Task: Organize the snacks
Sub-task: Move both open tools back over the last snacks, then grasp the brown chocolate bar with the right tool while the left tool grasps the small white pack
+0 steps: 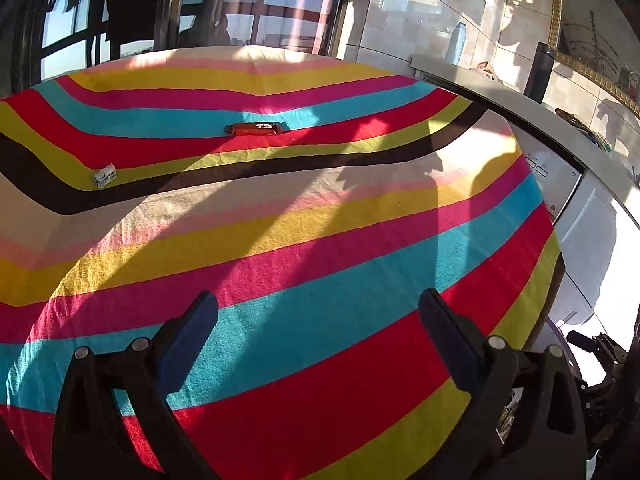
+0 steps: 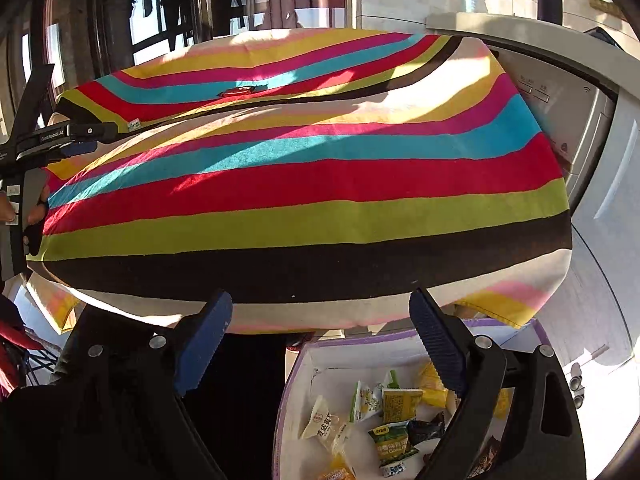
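A red snack bar (image 1: 256, 128) lies far back on the striped tablecloth (image 1: 304, 240); it also shows small in the right wrist view (image 2: 238, 91). A small white candy (image 1: 105, 175) lies at the left on the yellow-green stripe, and shows tiny in the right wrist view (image 2: 134, 123). My left gripper (image 1: 318, 320) is open and empty above the near part of the cloth. My right gripper (image 2: 320, 320) is open and empty above a white box with a purple rim (image 2: 292, 364), which holds several wrapped snacks (image 2: 394, 404) below the table's front edge. The left gripper (image 2: 80, 138) shows at that view's left.
A grey counter (image 1: 500, 92) runs along the right, with a blue bottle (image 1: 456, 42) and a dark cylinder (image 1: 540, 72) on it. A white appliance (image 2: 576, 120) stands beside the table. Windows (image 1: 248, 4) are behind. A red item (image 2: 16, 340) sits at lower left.
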Tool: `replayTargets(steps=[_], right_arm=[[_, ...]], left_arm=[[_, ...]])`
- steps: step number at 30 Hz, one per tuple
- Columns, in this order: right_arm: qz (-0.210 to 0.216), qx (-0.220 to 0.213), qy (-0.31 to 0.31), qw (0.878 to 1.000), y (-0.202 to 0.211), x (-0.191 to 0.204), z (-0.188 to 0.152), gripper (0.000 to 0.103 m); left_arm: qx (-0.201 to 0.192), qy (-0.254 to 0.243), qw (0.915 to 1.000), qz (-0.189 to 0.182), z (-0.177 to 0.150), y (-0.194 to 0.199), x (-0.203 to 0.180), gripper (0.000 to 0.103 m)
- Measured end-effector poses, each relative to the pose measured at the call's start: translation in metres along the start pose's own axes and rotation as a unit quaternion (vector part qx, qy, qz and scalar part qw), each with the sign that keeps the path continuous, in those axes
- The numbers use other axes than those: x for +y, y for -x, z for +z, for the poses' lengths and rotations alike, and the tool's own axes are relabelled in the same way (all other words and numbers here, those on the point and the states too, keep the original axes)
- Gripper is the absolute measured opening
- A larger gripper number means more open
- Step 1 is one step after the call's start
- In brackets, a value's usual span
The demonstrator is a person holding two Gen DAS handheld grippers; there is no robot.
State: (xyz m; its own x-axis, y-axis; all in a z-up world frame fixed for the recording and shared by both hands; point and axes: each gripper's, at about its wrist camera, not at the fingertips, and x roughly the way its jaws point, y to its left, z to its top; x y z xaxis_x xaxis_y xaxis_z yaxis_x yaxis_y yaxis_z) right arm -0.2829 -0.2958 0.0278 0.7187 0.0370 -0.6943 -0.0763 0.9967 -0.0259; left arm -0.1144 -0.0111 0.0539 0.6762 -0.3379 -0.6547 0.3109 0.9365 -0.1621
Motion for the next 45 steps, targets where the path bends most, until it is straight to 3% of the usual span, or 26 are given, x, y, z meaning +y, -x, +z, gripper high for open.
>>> replayTargets(steps=[6, 13, 14, 18, 23, 28, 37, 39, 41, 42, 45], right_arm=[[0.021, -0.014, 0.077, 0.997, -0.037, 0.046, 0.071, 0.088], [0.038, -0.01, 0.17, 0.985, -0.118, 0.1, 0.156, 0.088], [0.046, -0.009, 0.178, 0.983, -0.132, 0.104, 0.171, 0.088], [0.082, -0.002, 0.178, 0.981, -0.191, 0.117, 0.231, 0.088], [0.087, 0.007, 0.211, 0.974, -0.271, 0.143, 0.295, 0.087], [0.088, 0.018, 0.254, 0.963, -0.331, 0.165, 0.34, 0.086], [0.148, 0.069, 0.294, 0.942, -0.403, 0.177, 0.388, 0.085], [0.185, 0.089, 0.282, 0.937, -0.406, 0.17, 0.39, 0.072], [0.218, 0.104, 0.265, 0.933, -0.401, 0.163, 0.388, 0.033], [0.222, 0.104, 0.272, 0.931, -0.393, 0.163, 0.383, 0.026], [0.221, 0.097, 0.295, 0.924, -0.364, 0.163, 0.358, 0.025]], left_arm=[[0.005, 0.042, 0.997, 0.065, 0.034, -0.024, 0.082, 0.1], [0.03, 0.026, 0.9906, 0.131, 0.053, -0.06, 0.138, 0.1], [0.033, 0.03, 0.9904, 0.131, 0.052, -0.063, 0.145, 0.1], [0.036, 0.092, 0.9921, 0.077, 0.049, -0.063, 0.17, 0.1], [0.021, 0.121, 0.9905, 0.061, 0.046, -0.058, 0.178, 0.1], [0.039, 0.143, 0.9881, 0.042, 0.045, -0.067, 0.184, 0.1], [0.041, 0.139, 0.9885, 0.042, 0.045, -0.068, 0.18, 0.101], [0.041, 0.14, 0.9884, 0.042, 0.045, -0.068, 0.18, 0.101], [0.041, 0.14, 0.9884, 0.042, 0.046, -0.069, 0.179, 0.101], [0.041, 0.14, 0.9884, 0.043, 0.046, -0.069, 0.179, 0.101], [0.042, 0.139, 0.9884, 0.044, 0.045, -0.069, 0.18, 0.101]])
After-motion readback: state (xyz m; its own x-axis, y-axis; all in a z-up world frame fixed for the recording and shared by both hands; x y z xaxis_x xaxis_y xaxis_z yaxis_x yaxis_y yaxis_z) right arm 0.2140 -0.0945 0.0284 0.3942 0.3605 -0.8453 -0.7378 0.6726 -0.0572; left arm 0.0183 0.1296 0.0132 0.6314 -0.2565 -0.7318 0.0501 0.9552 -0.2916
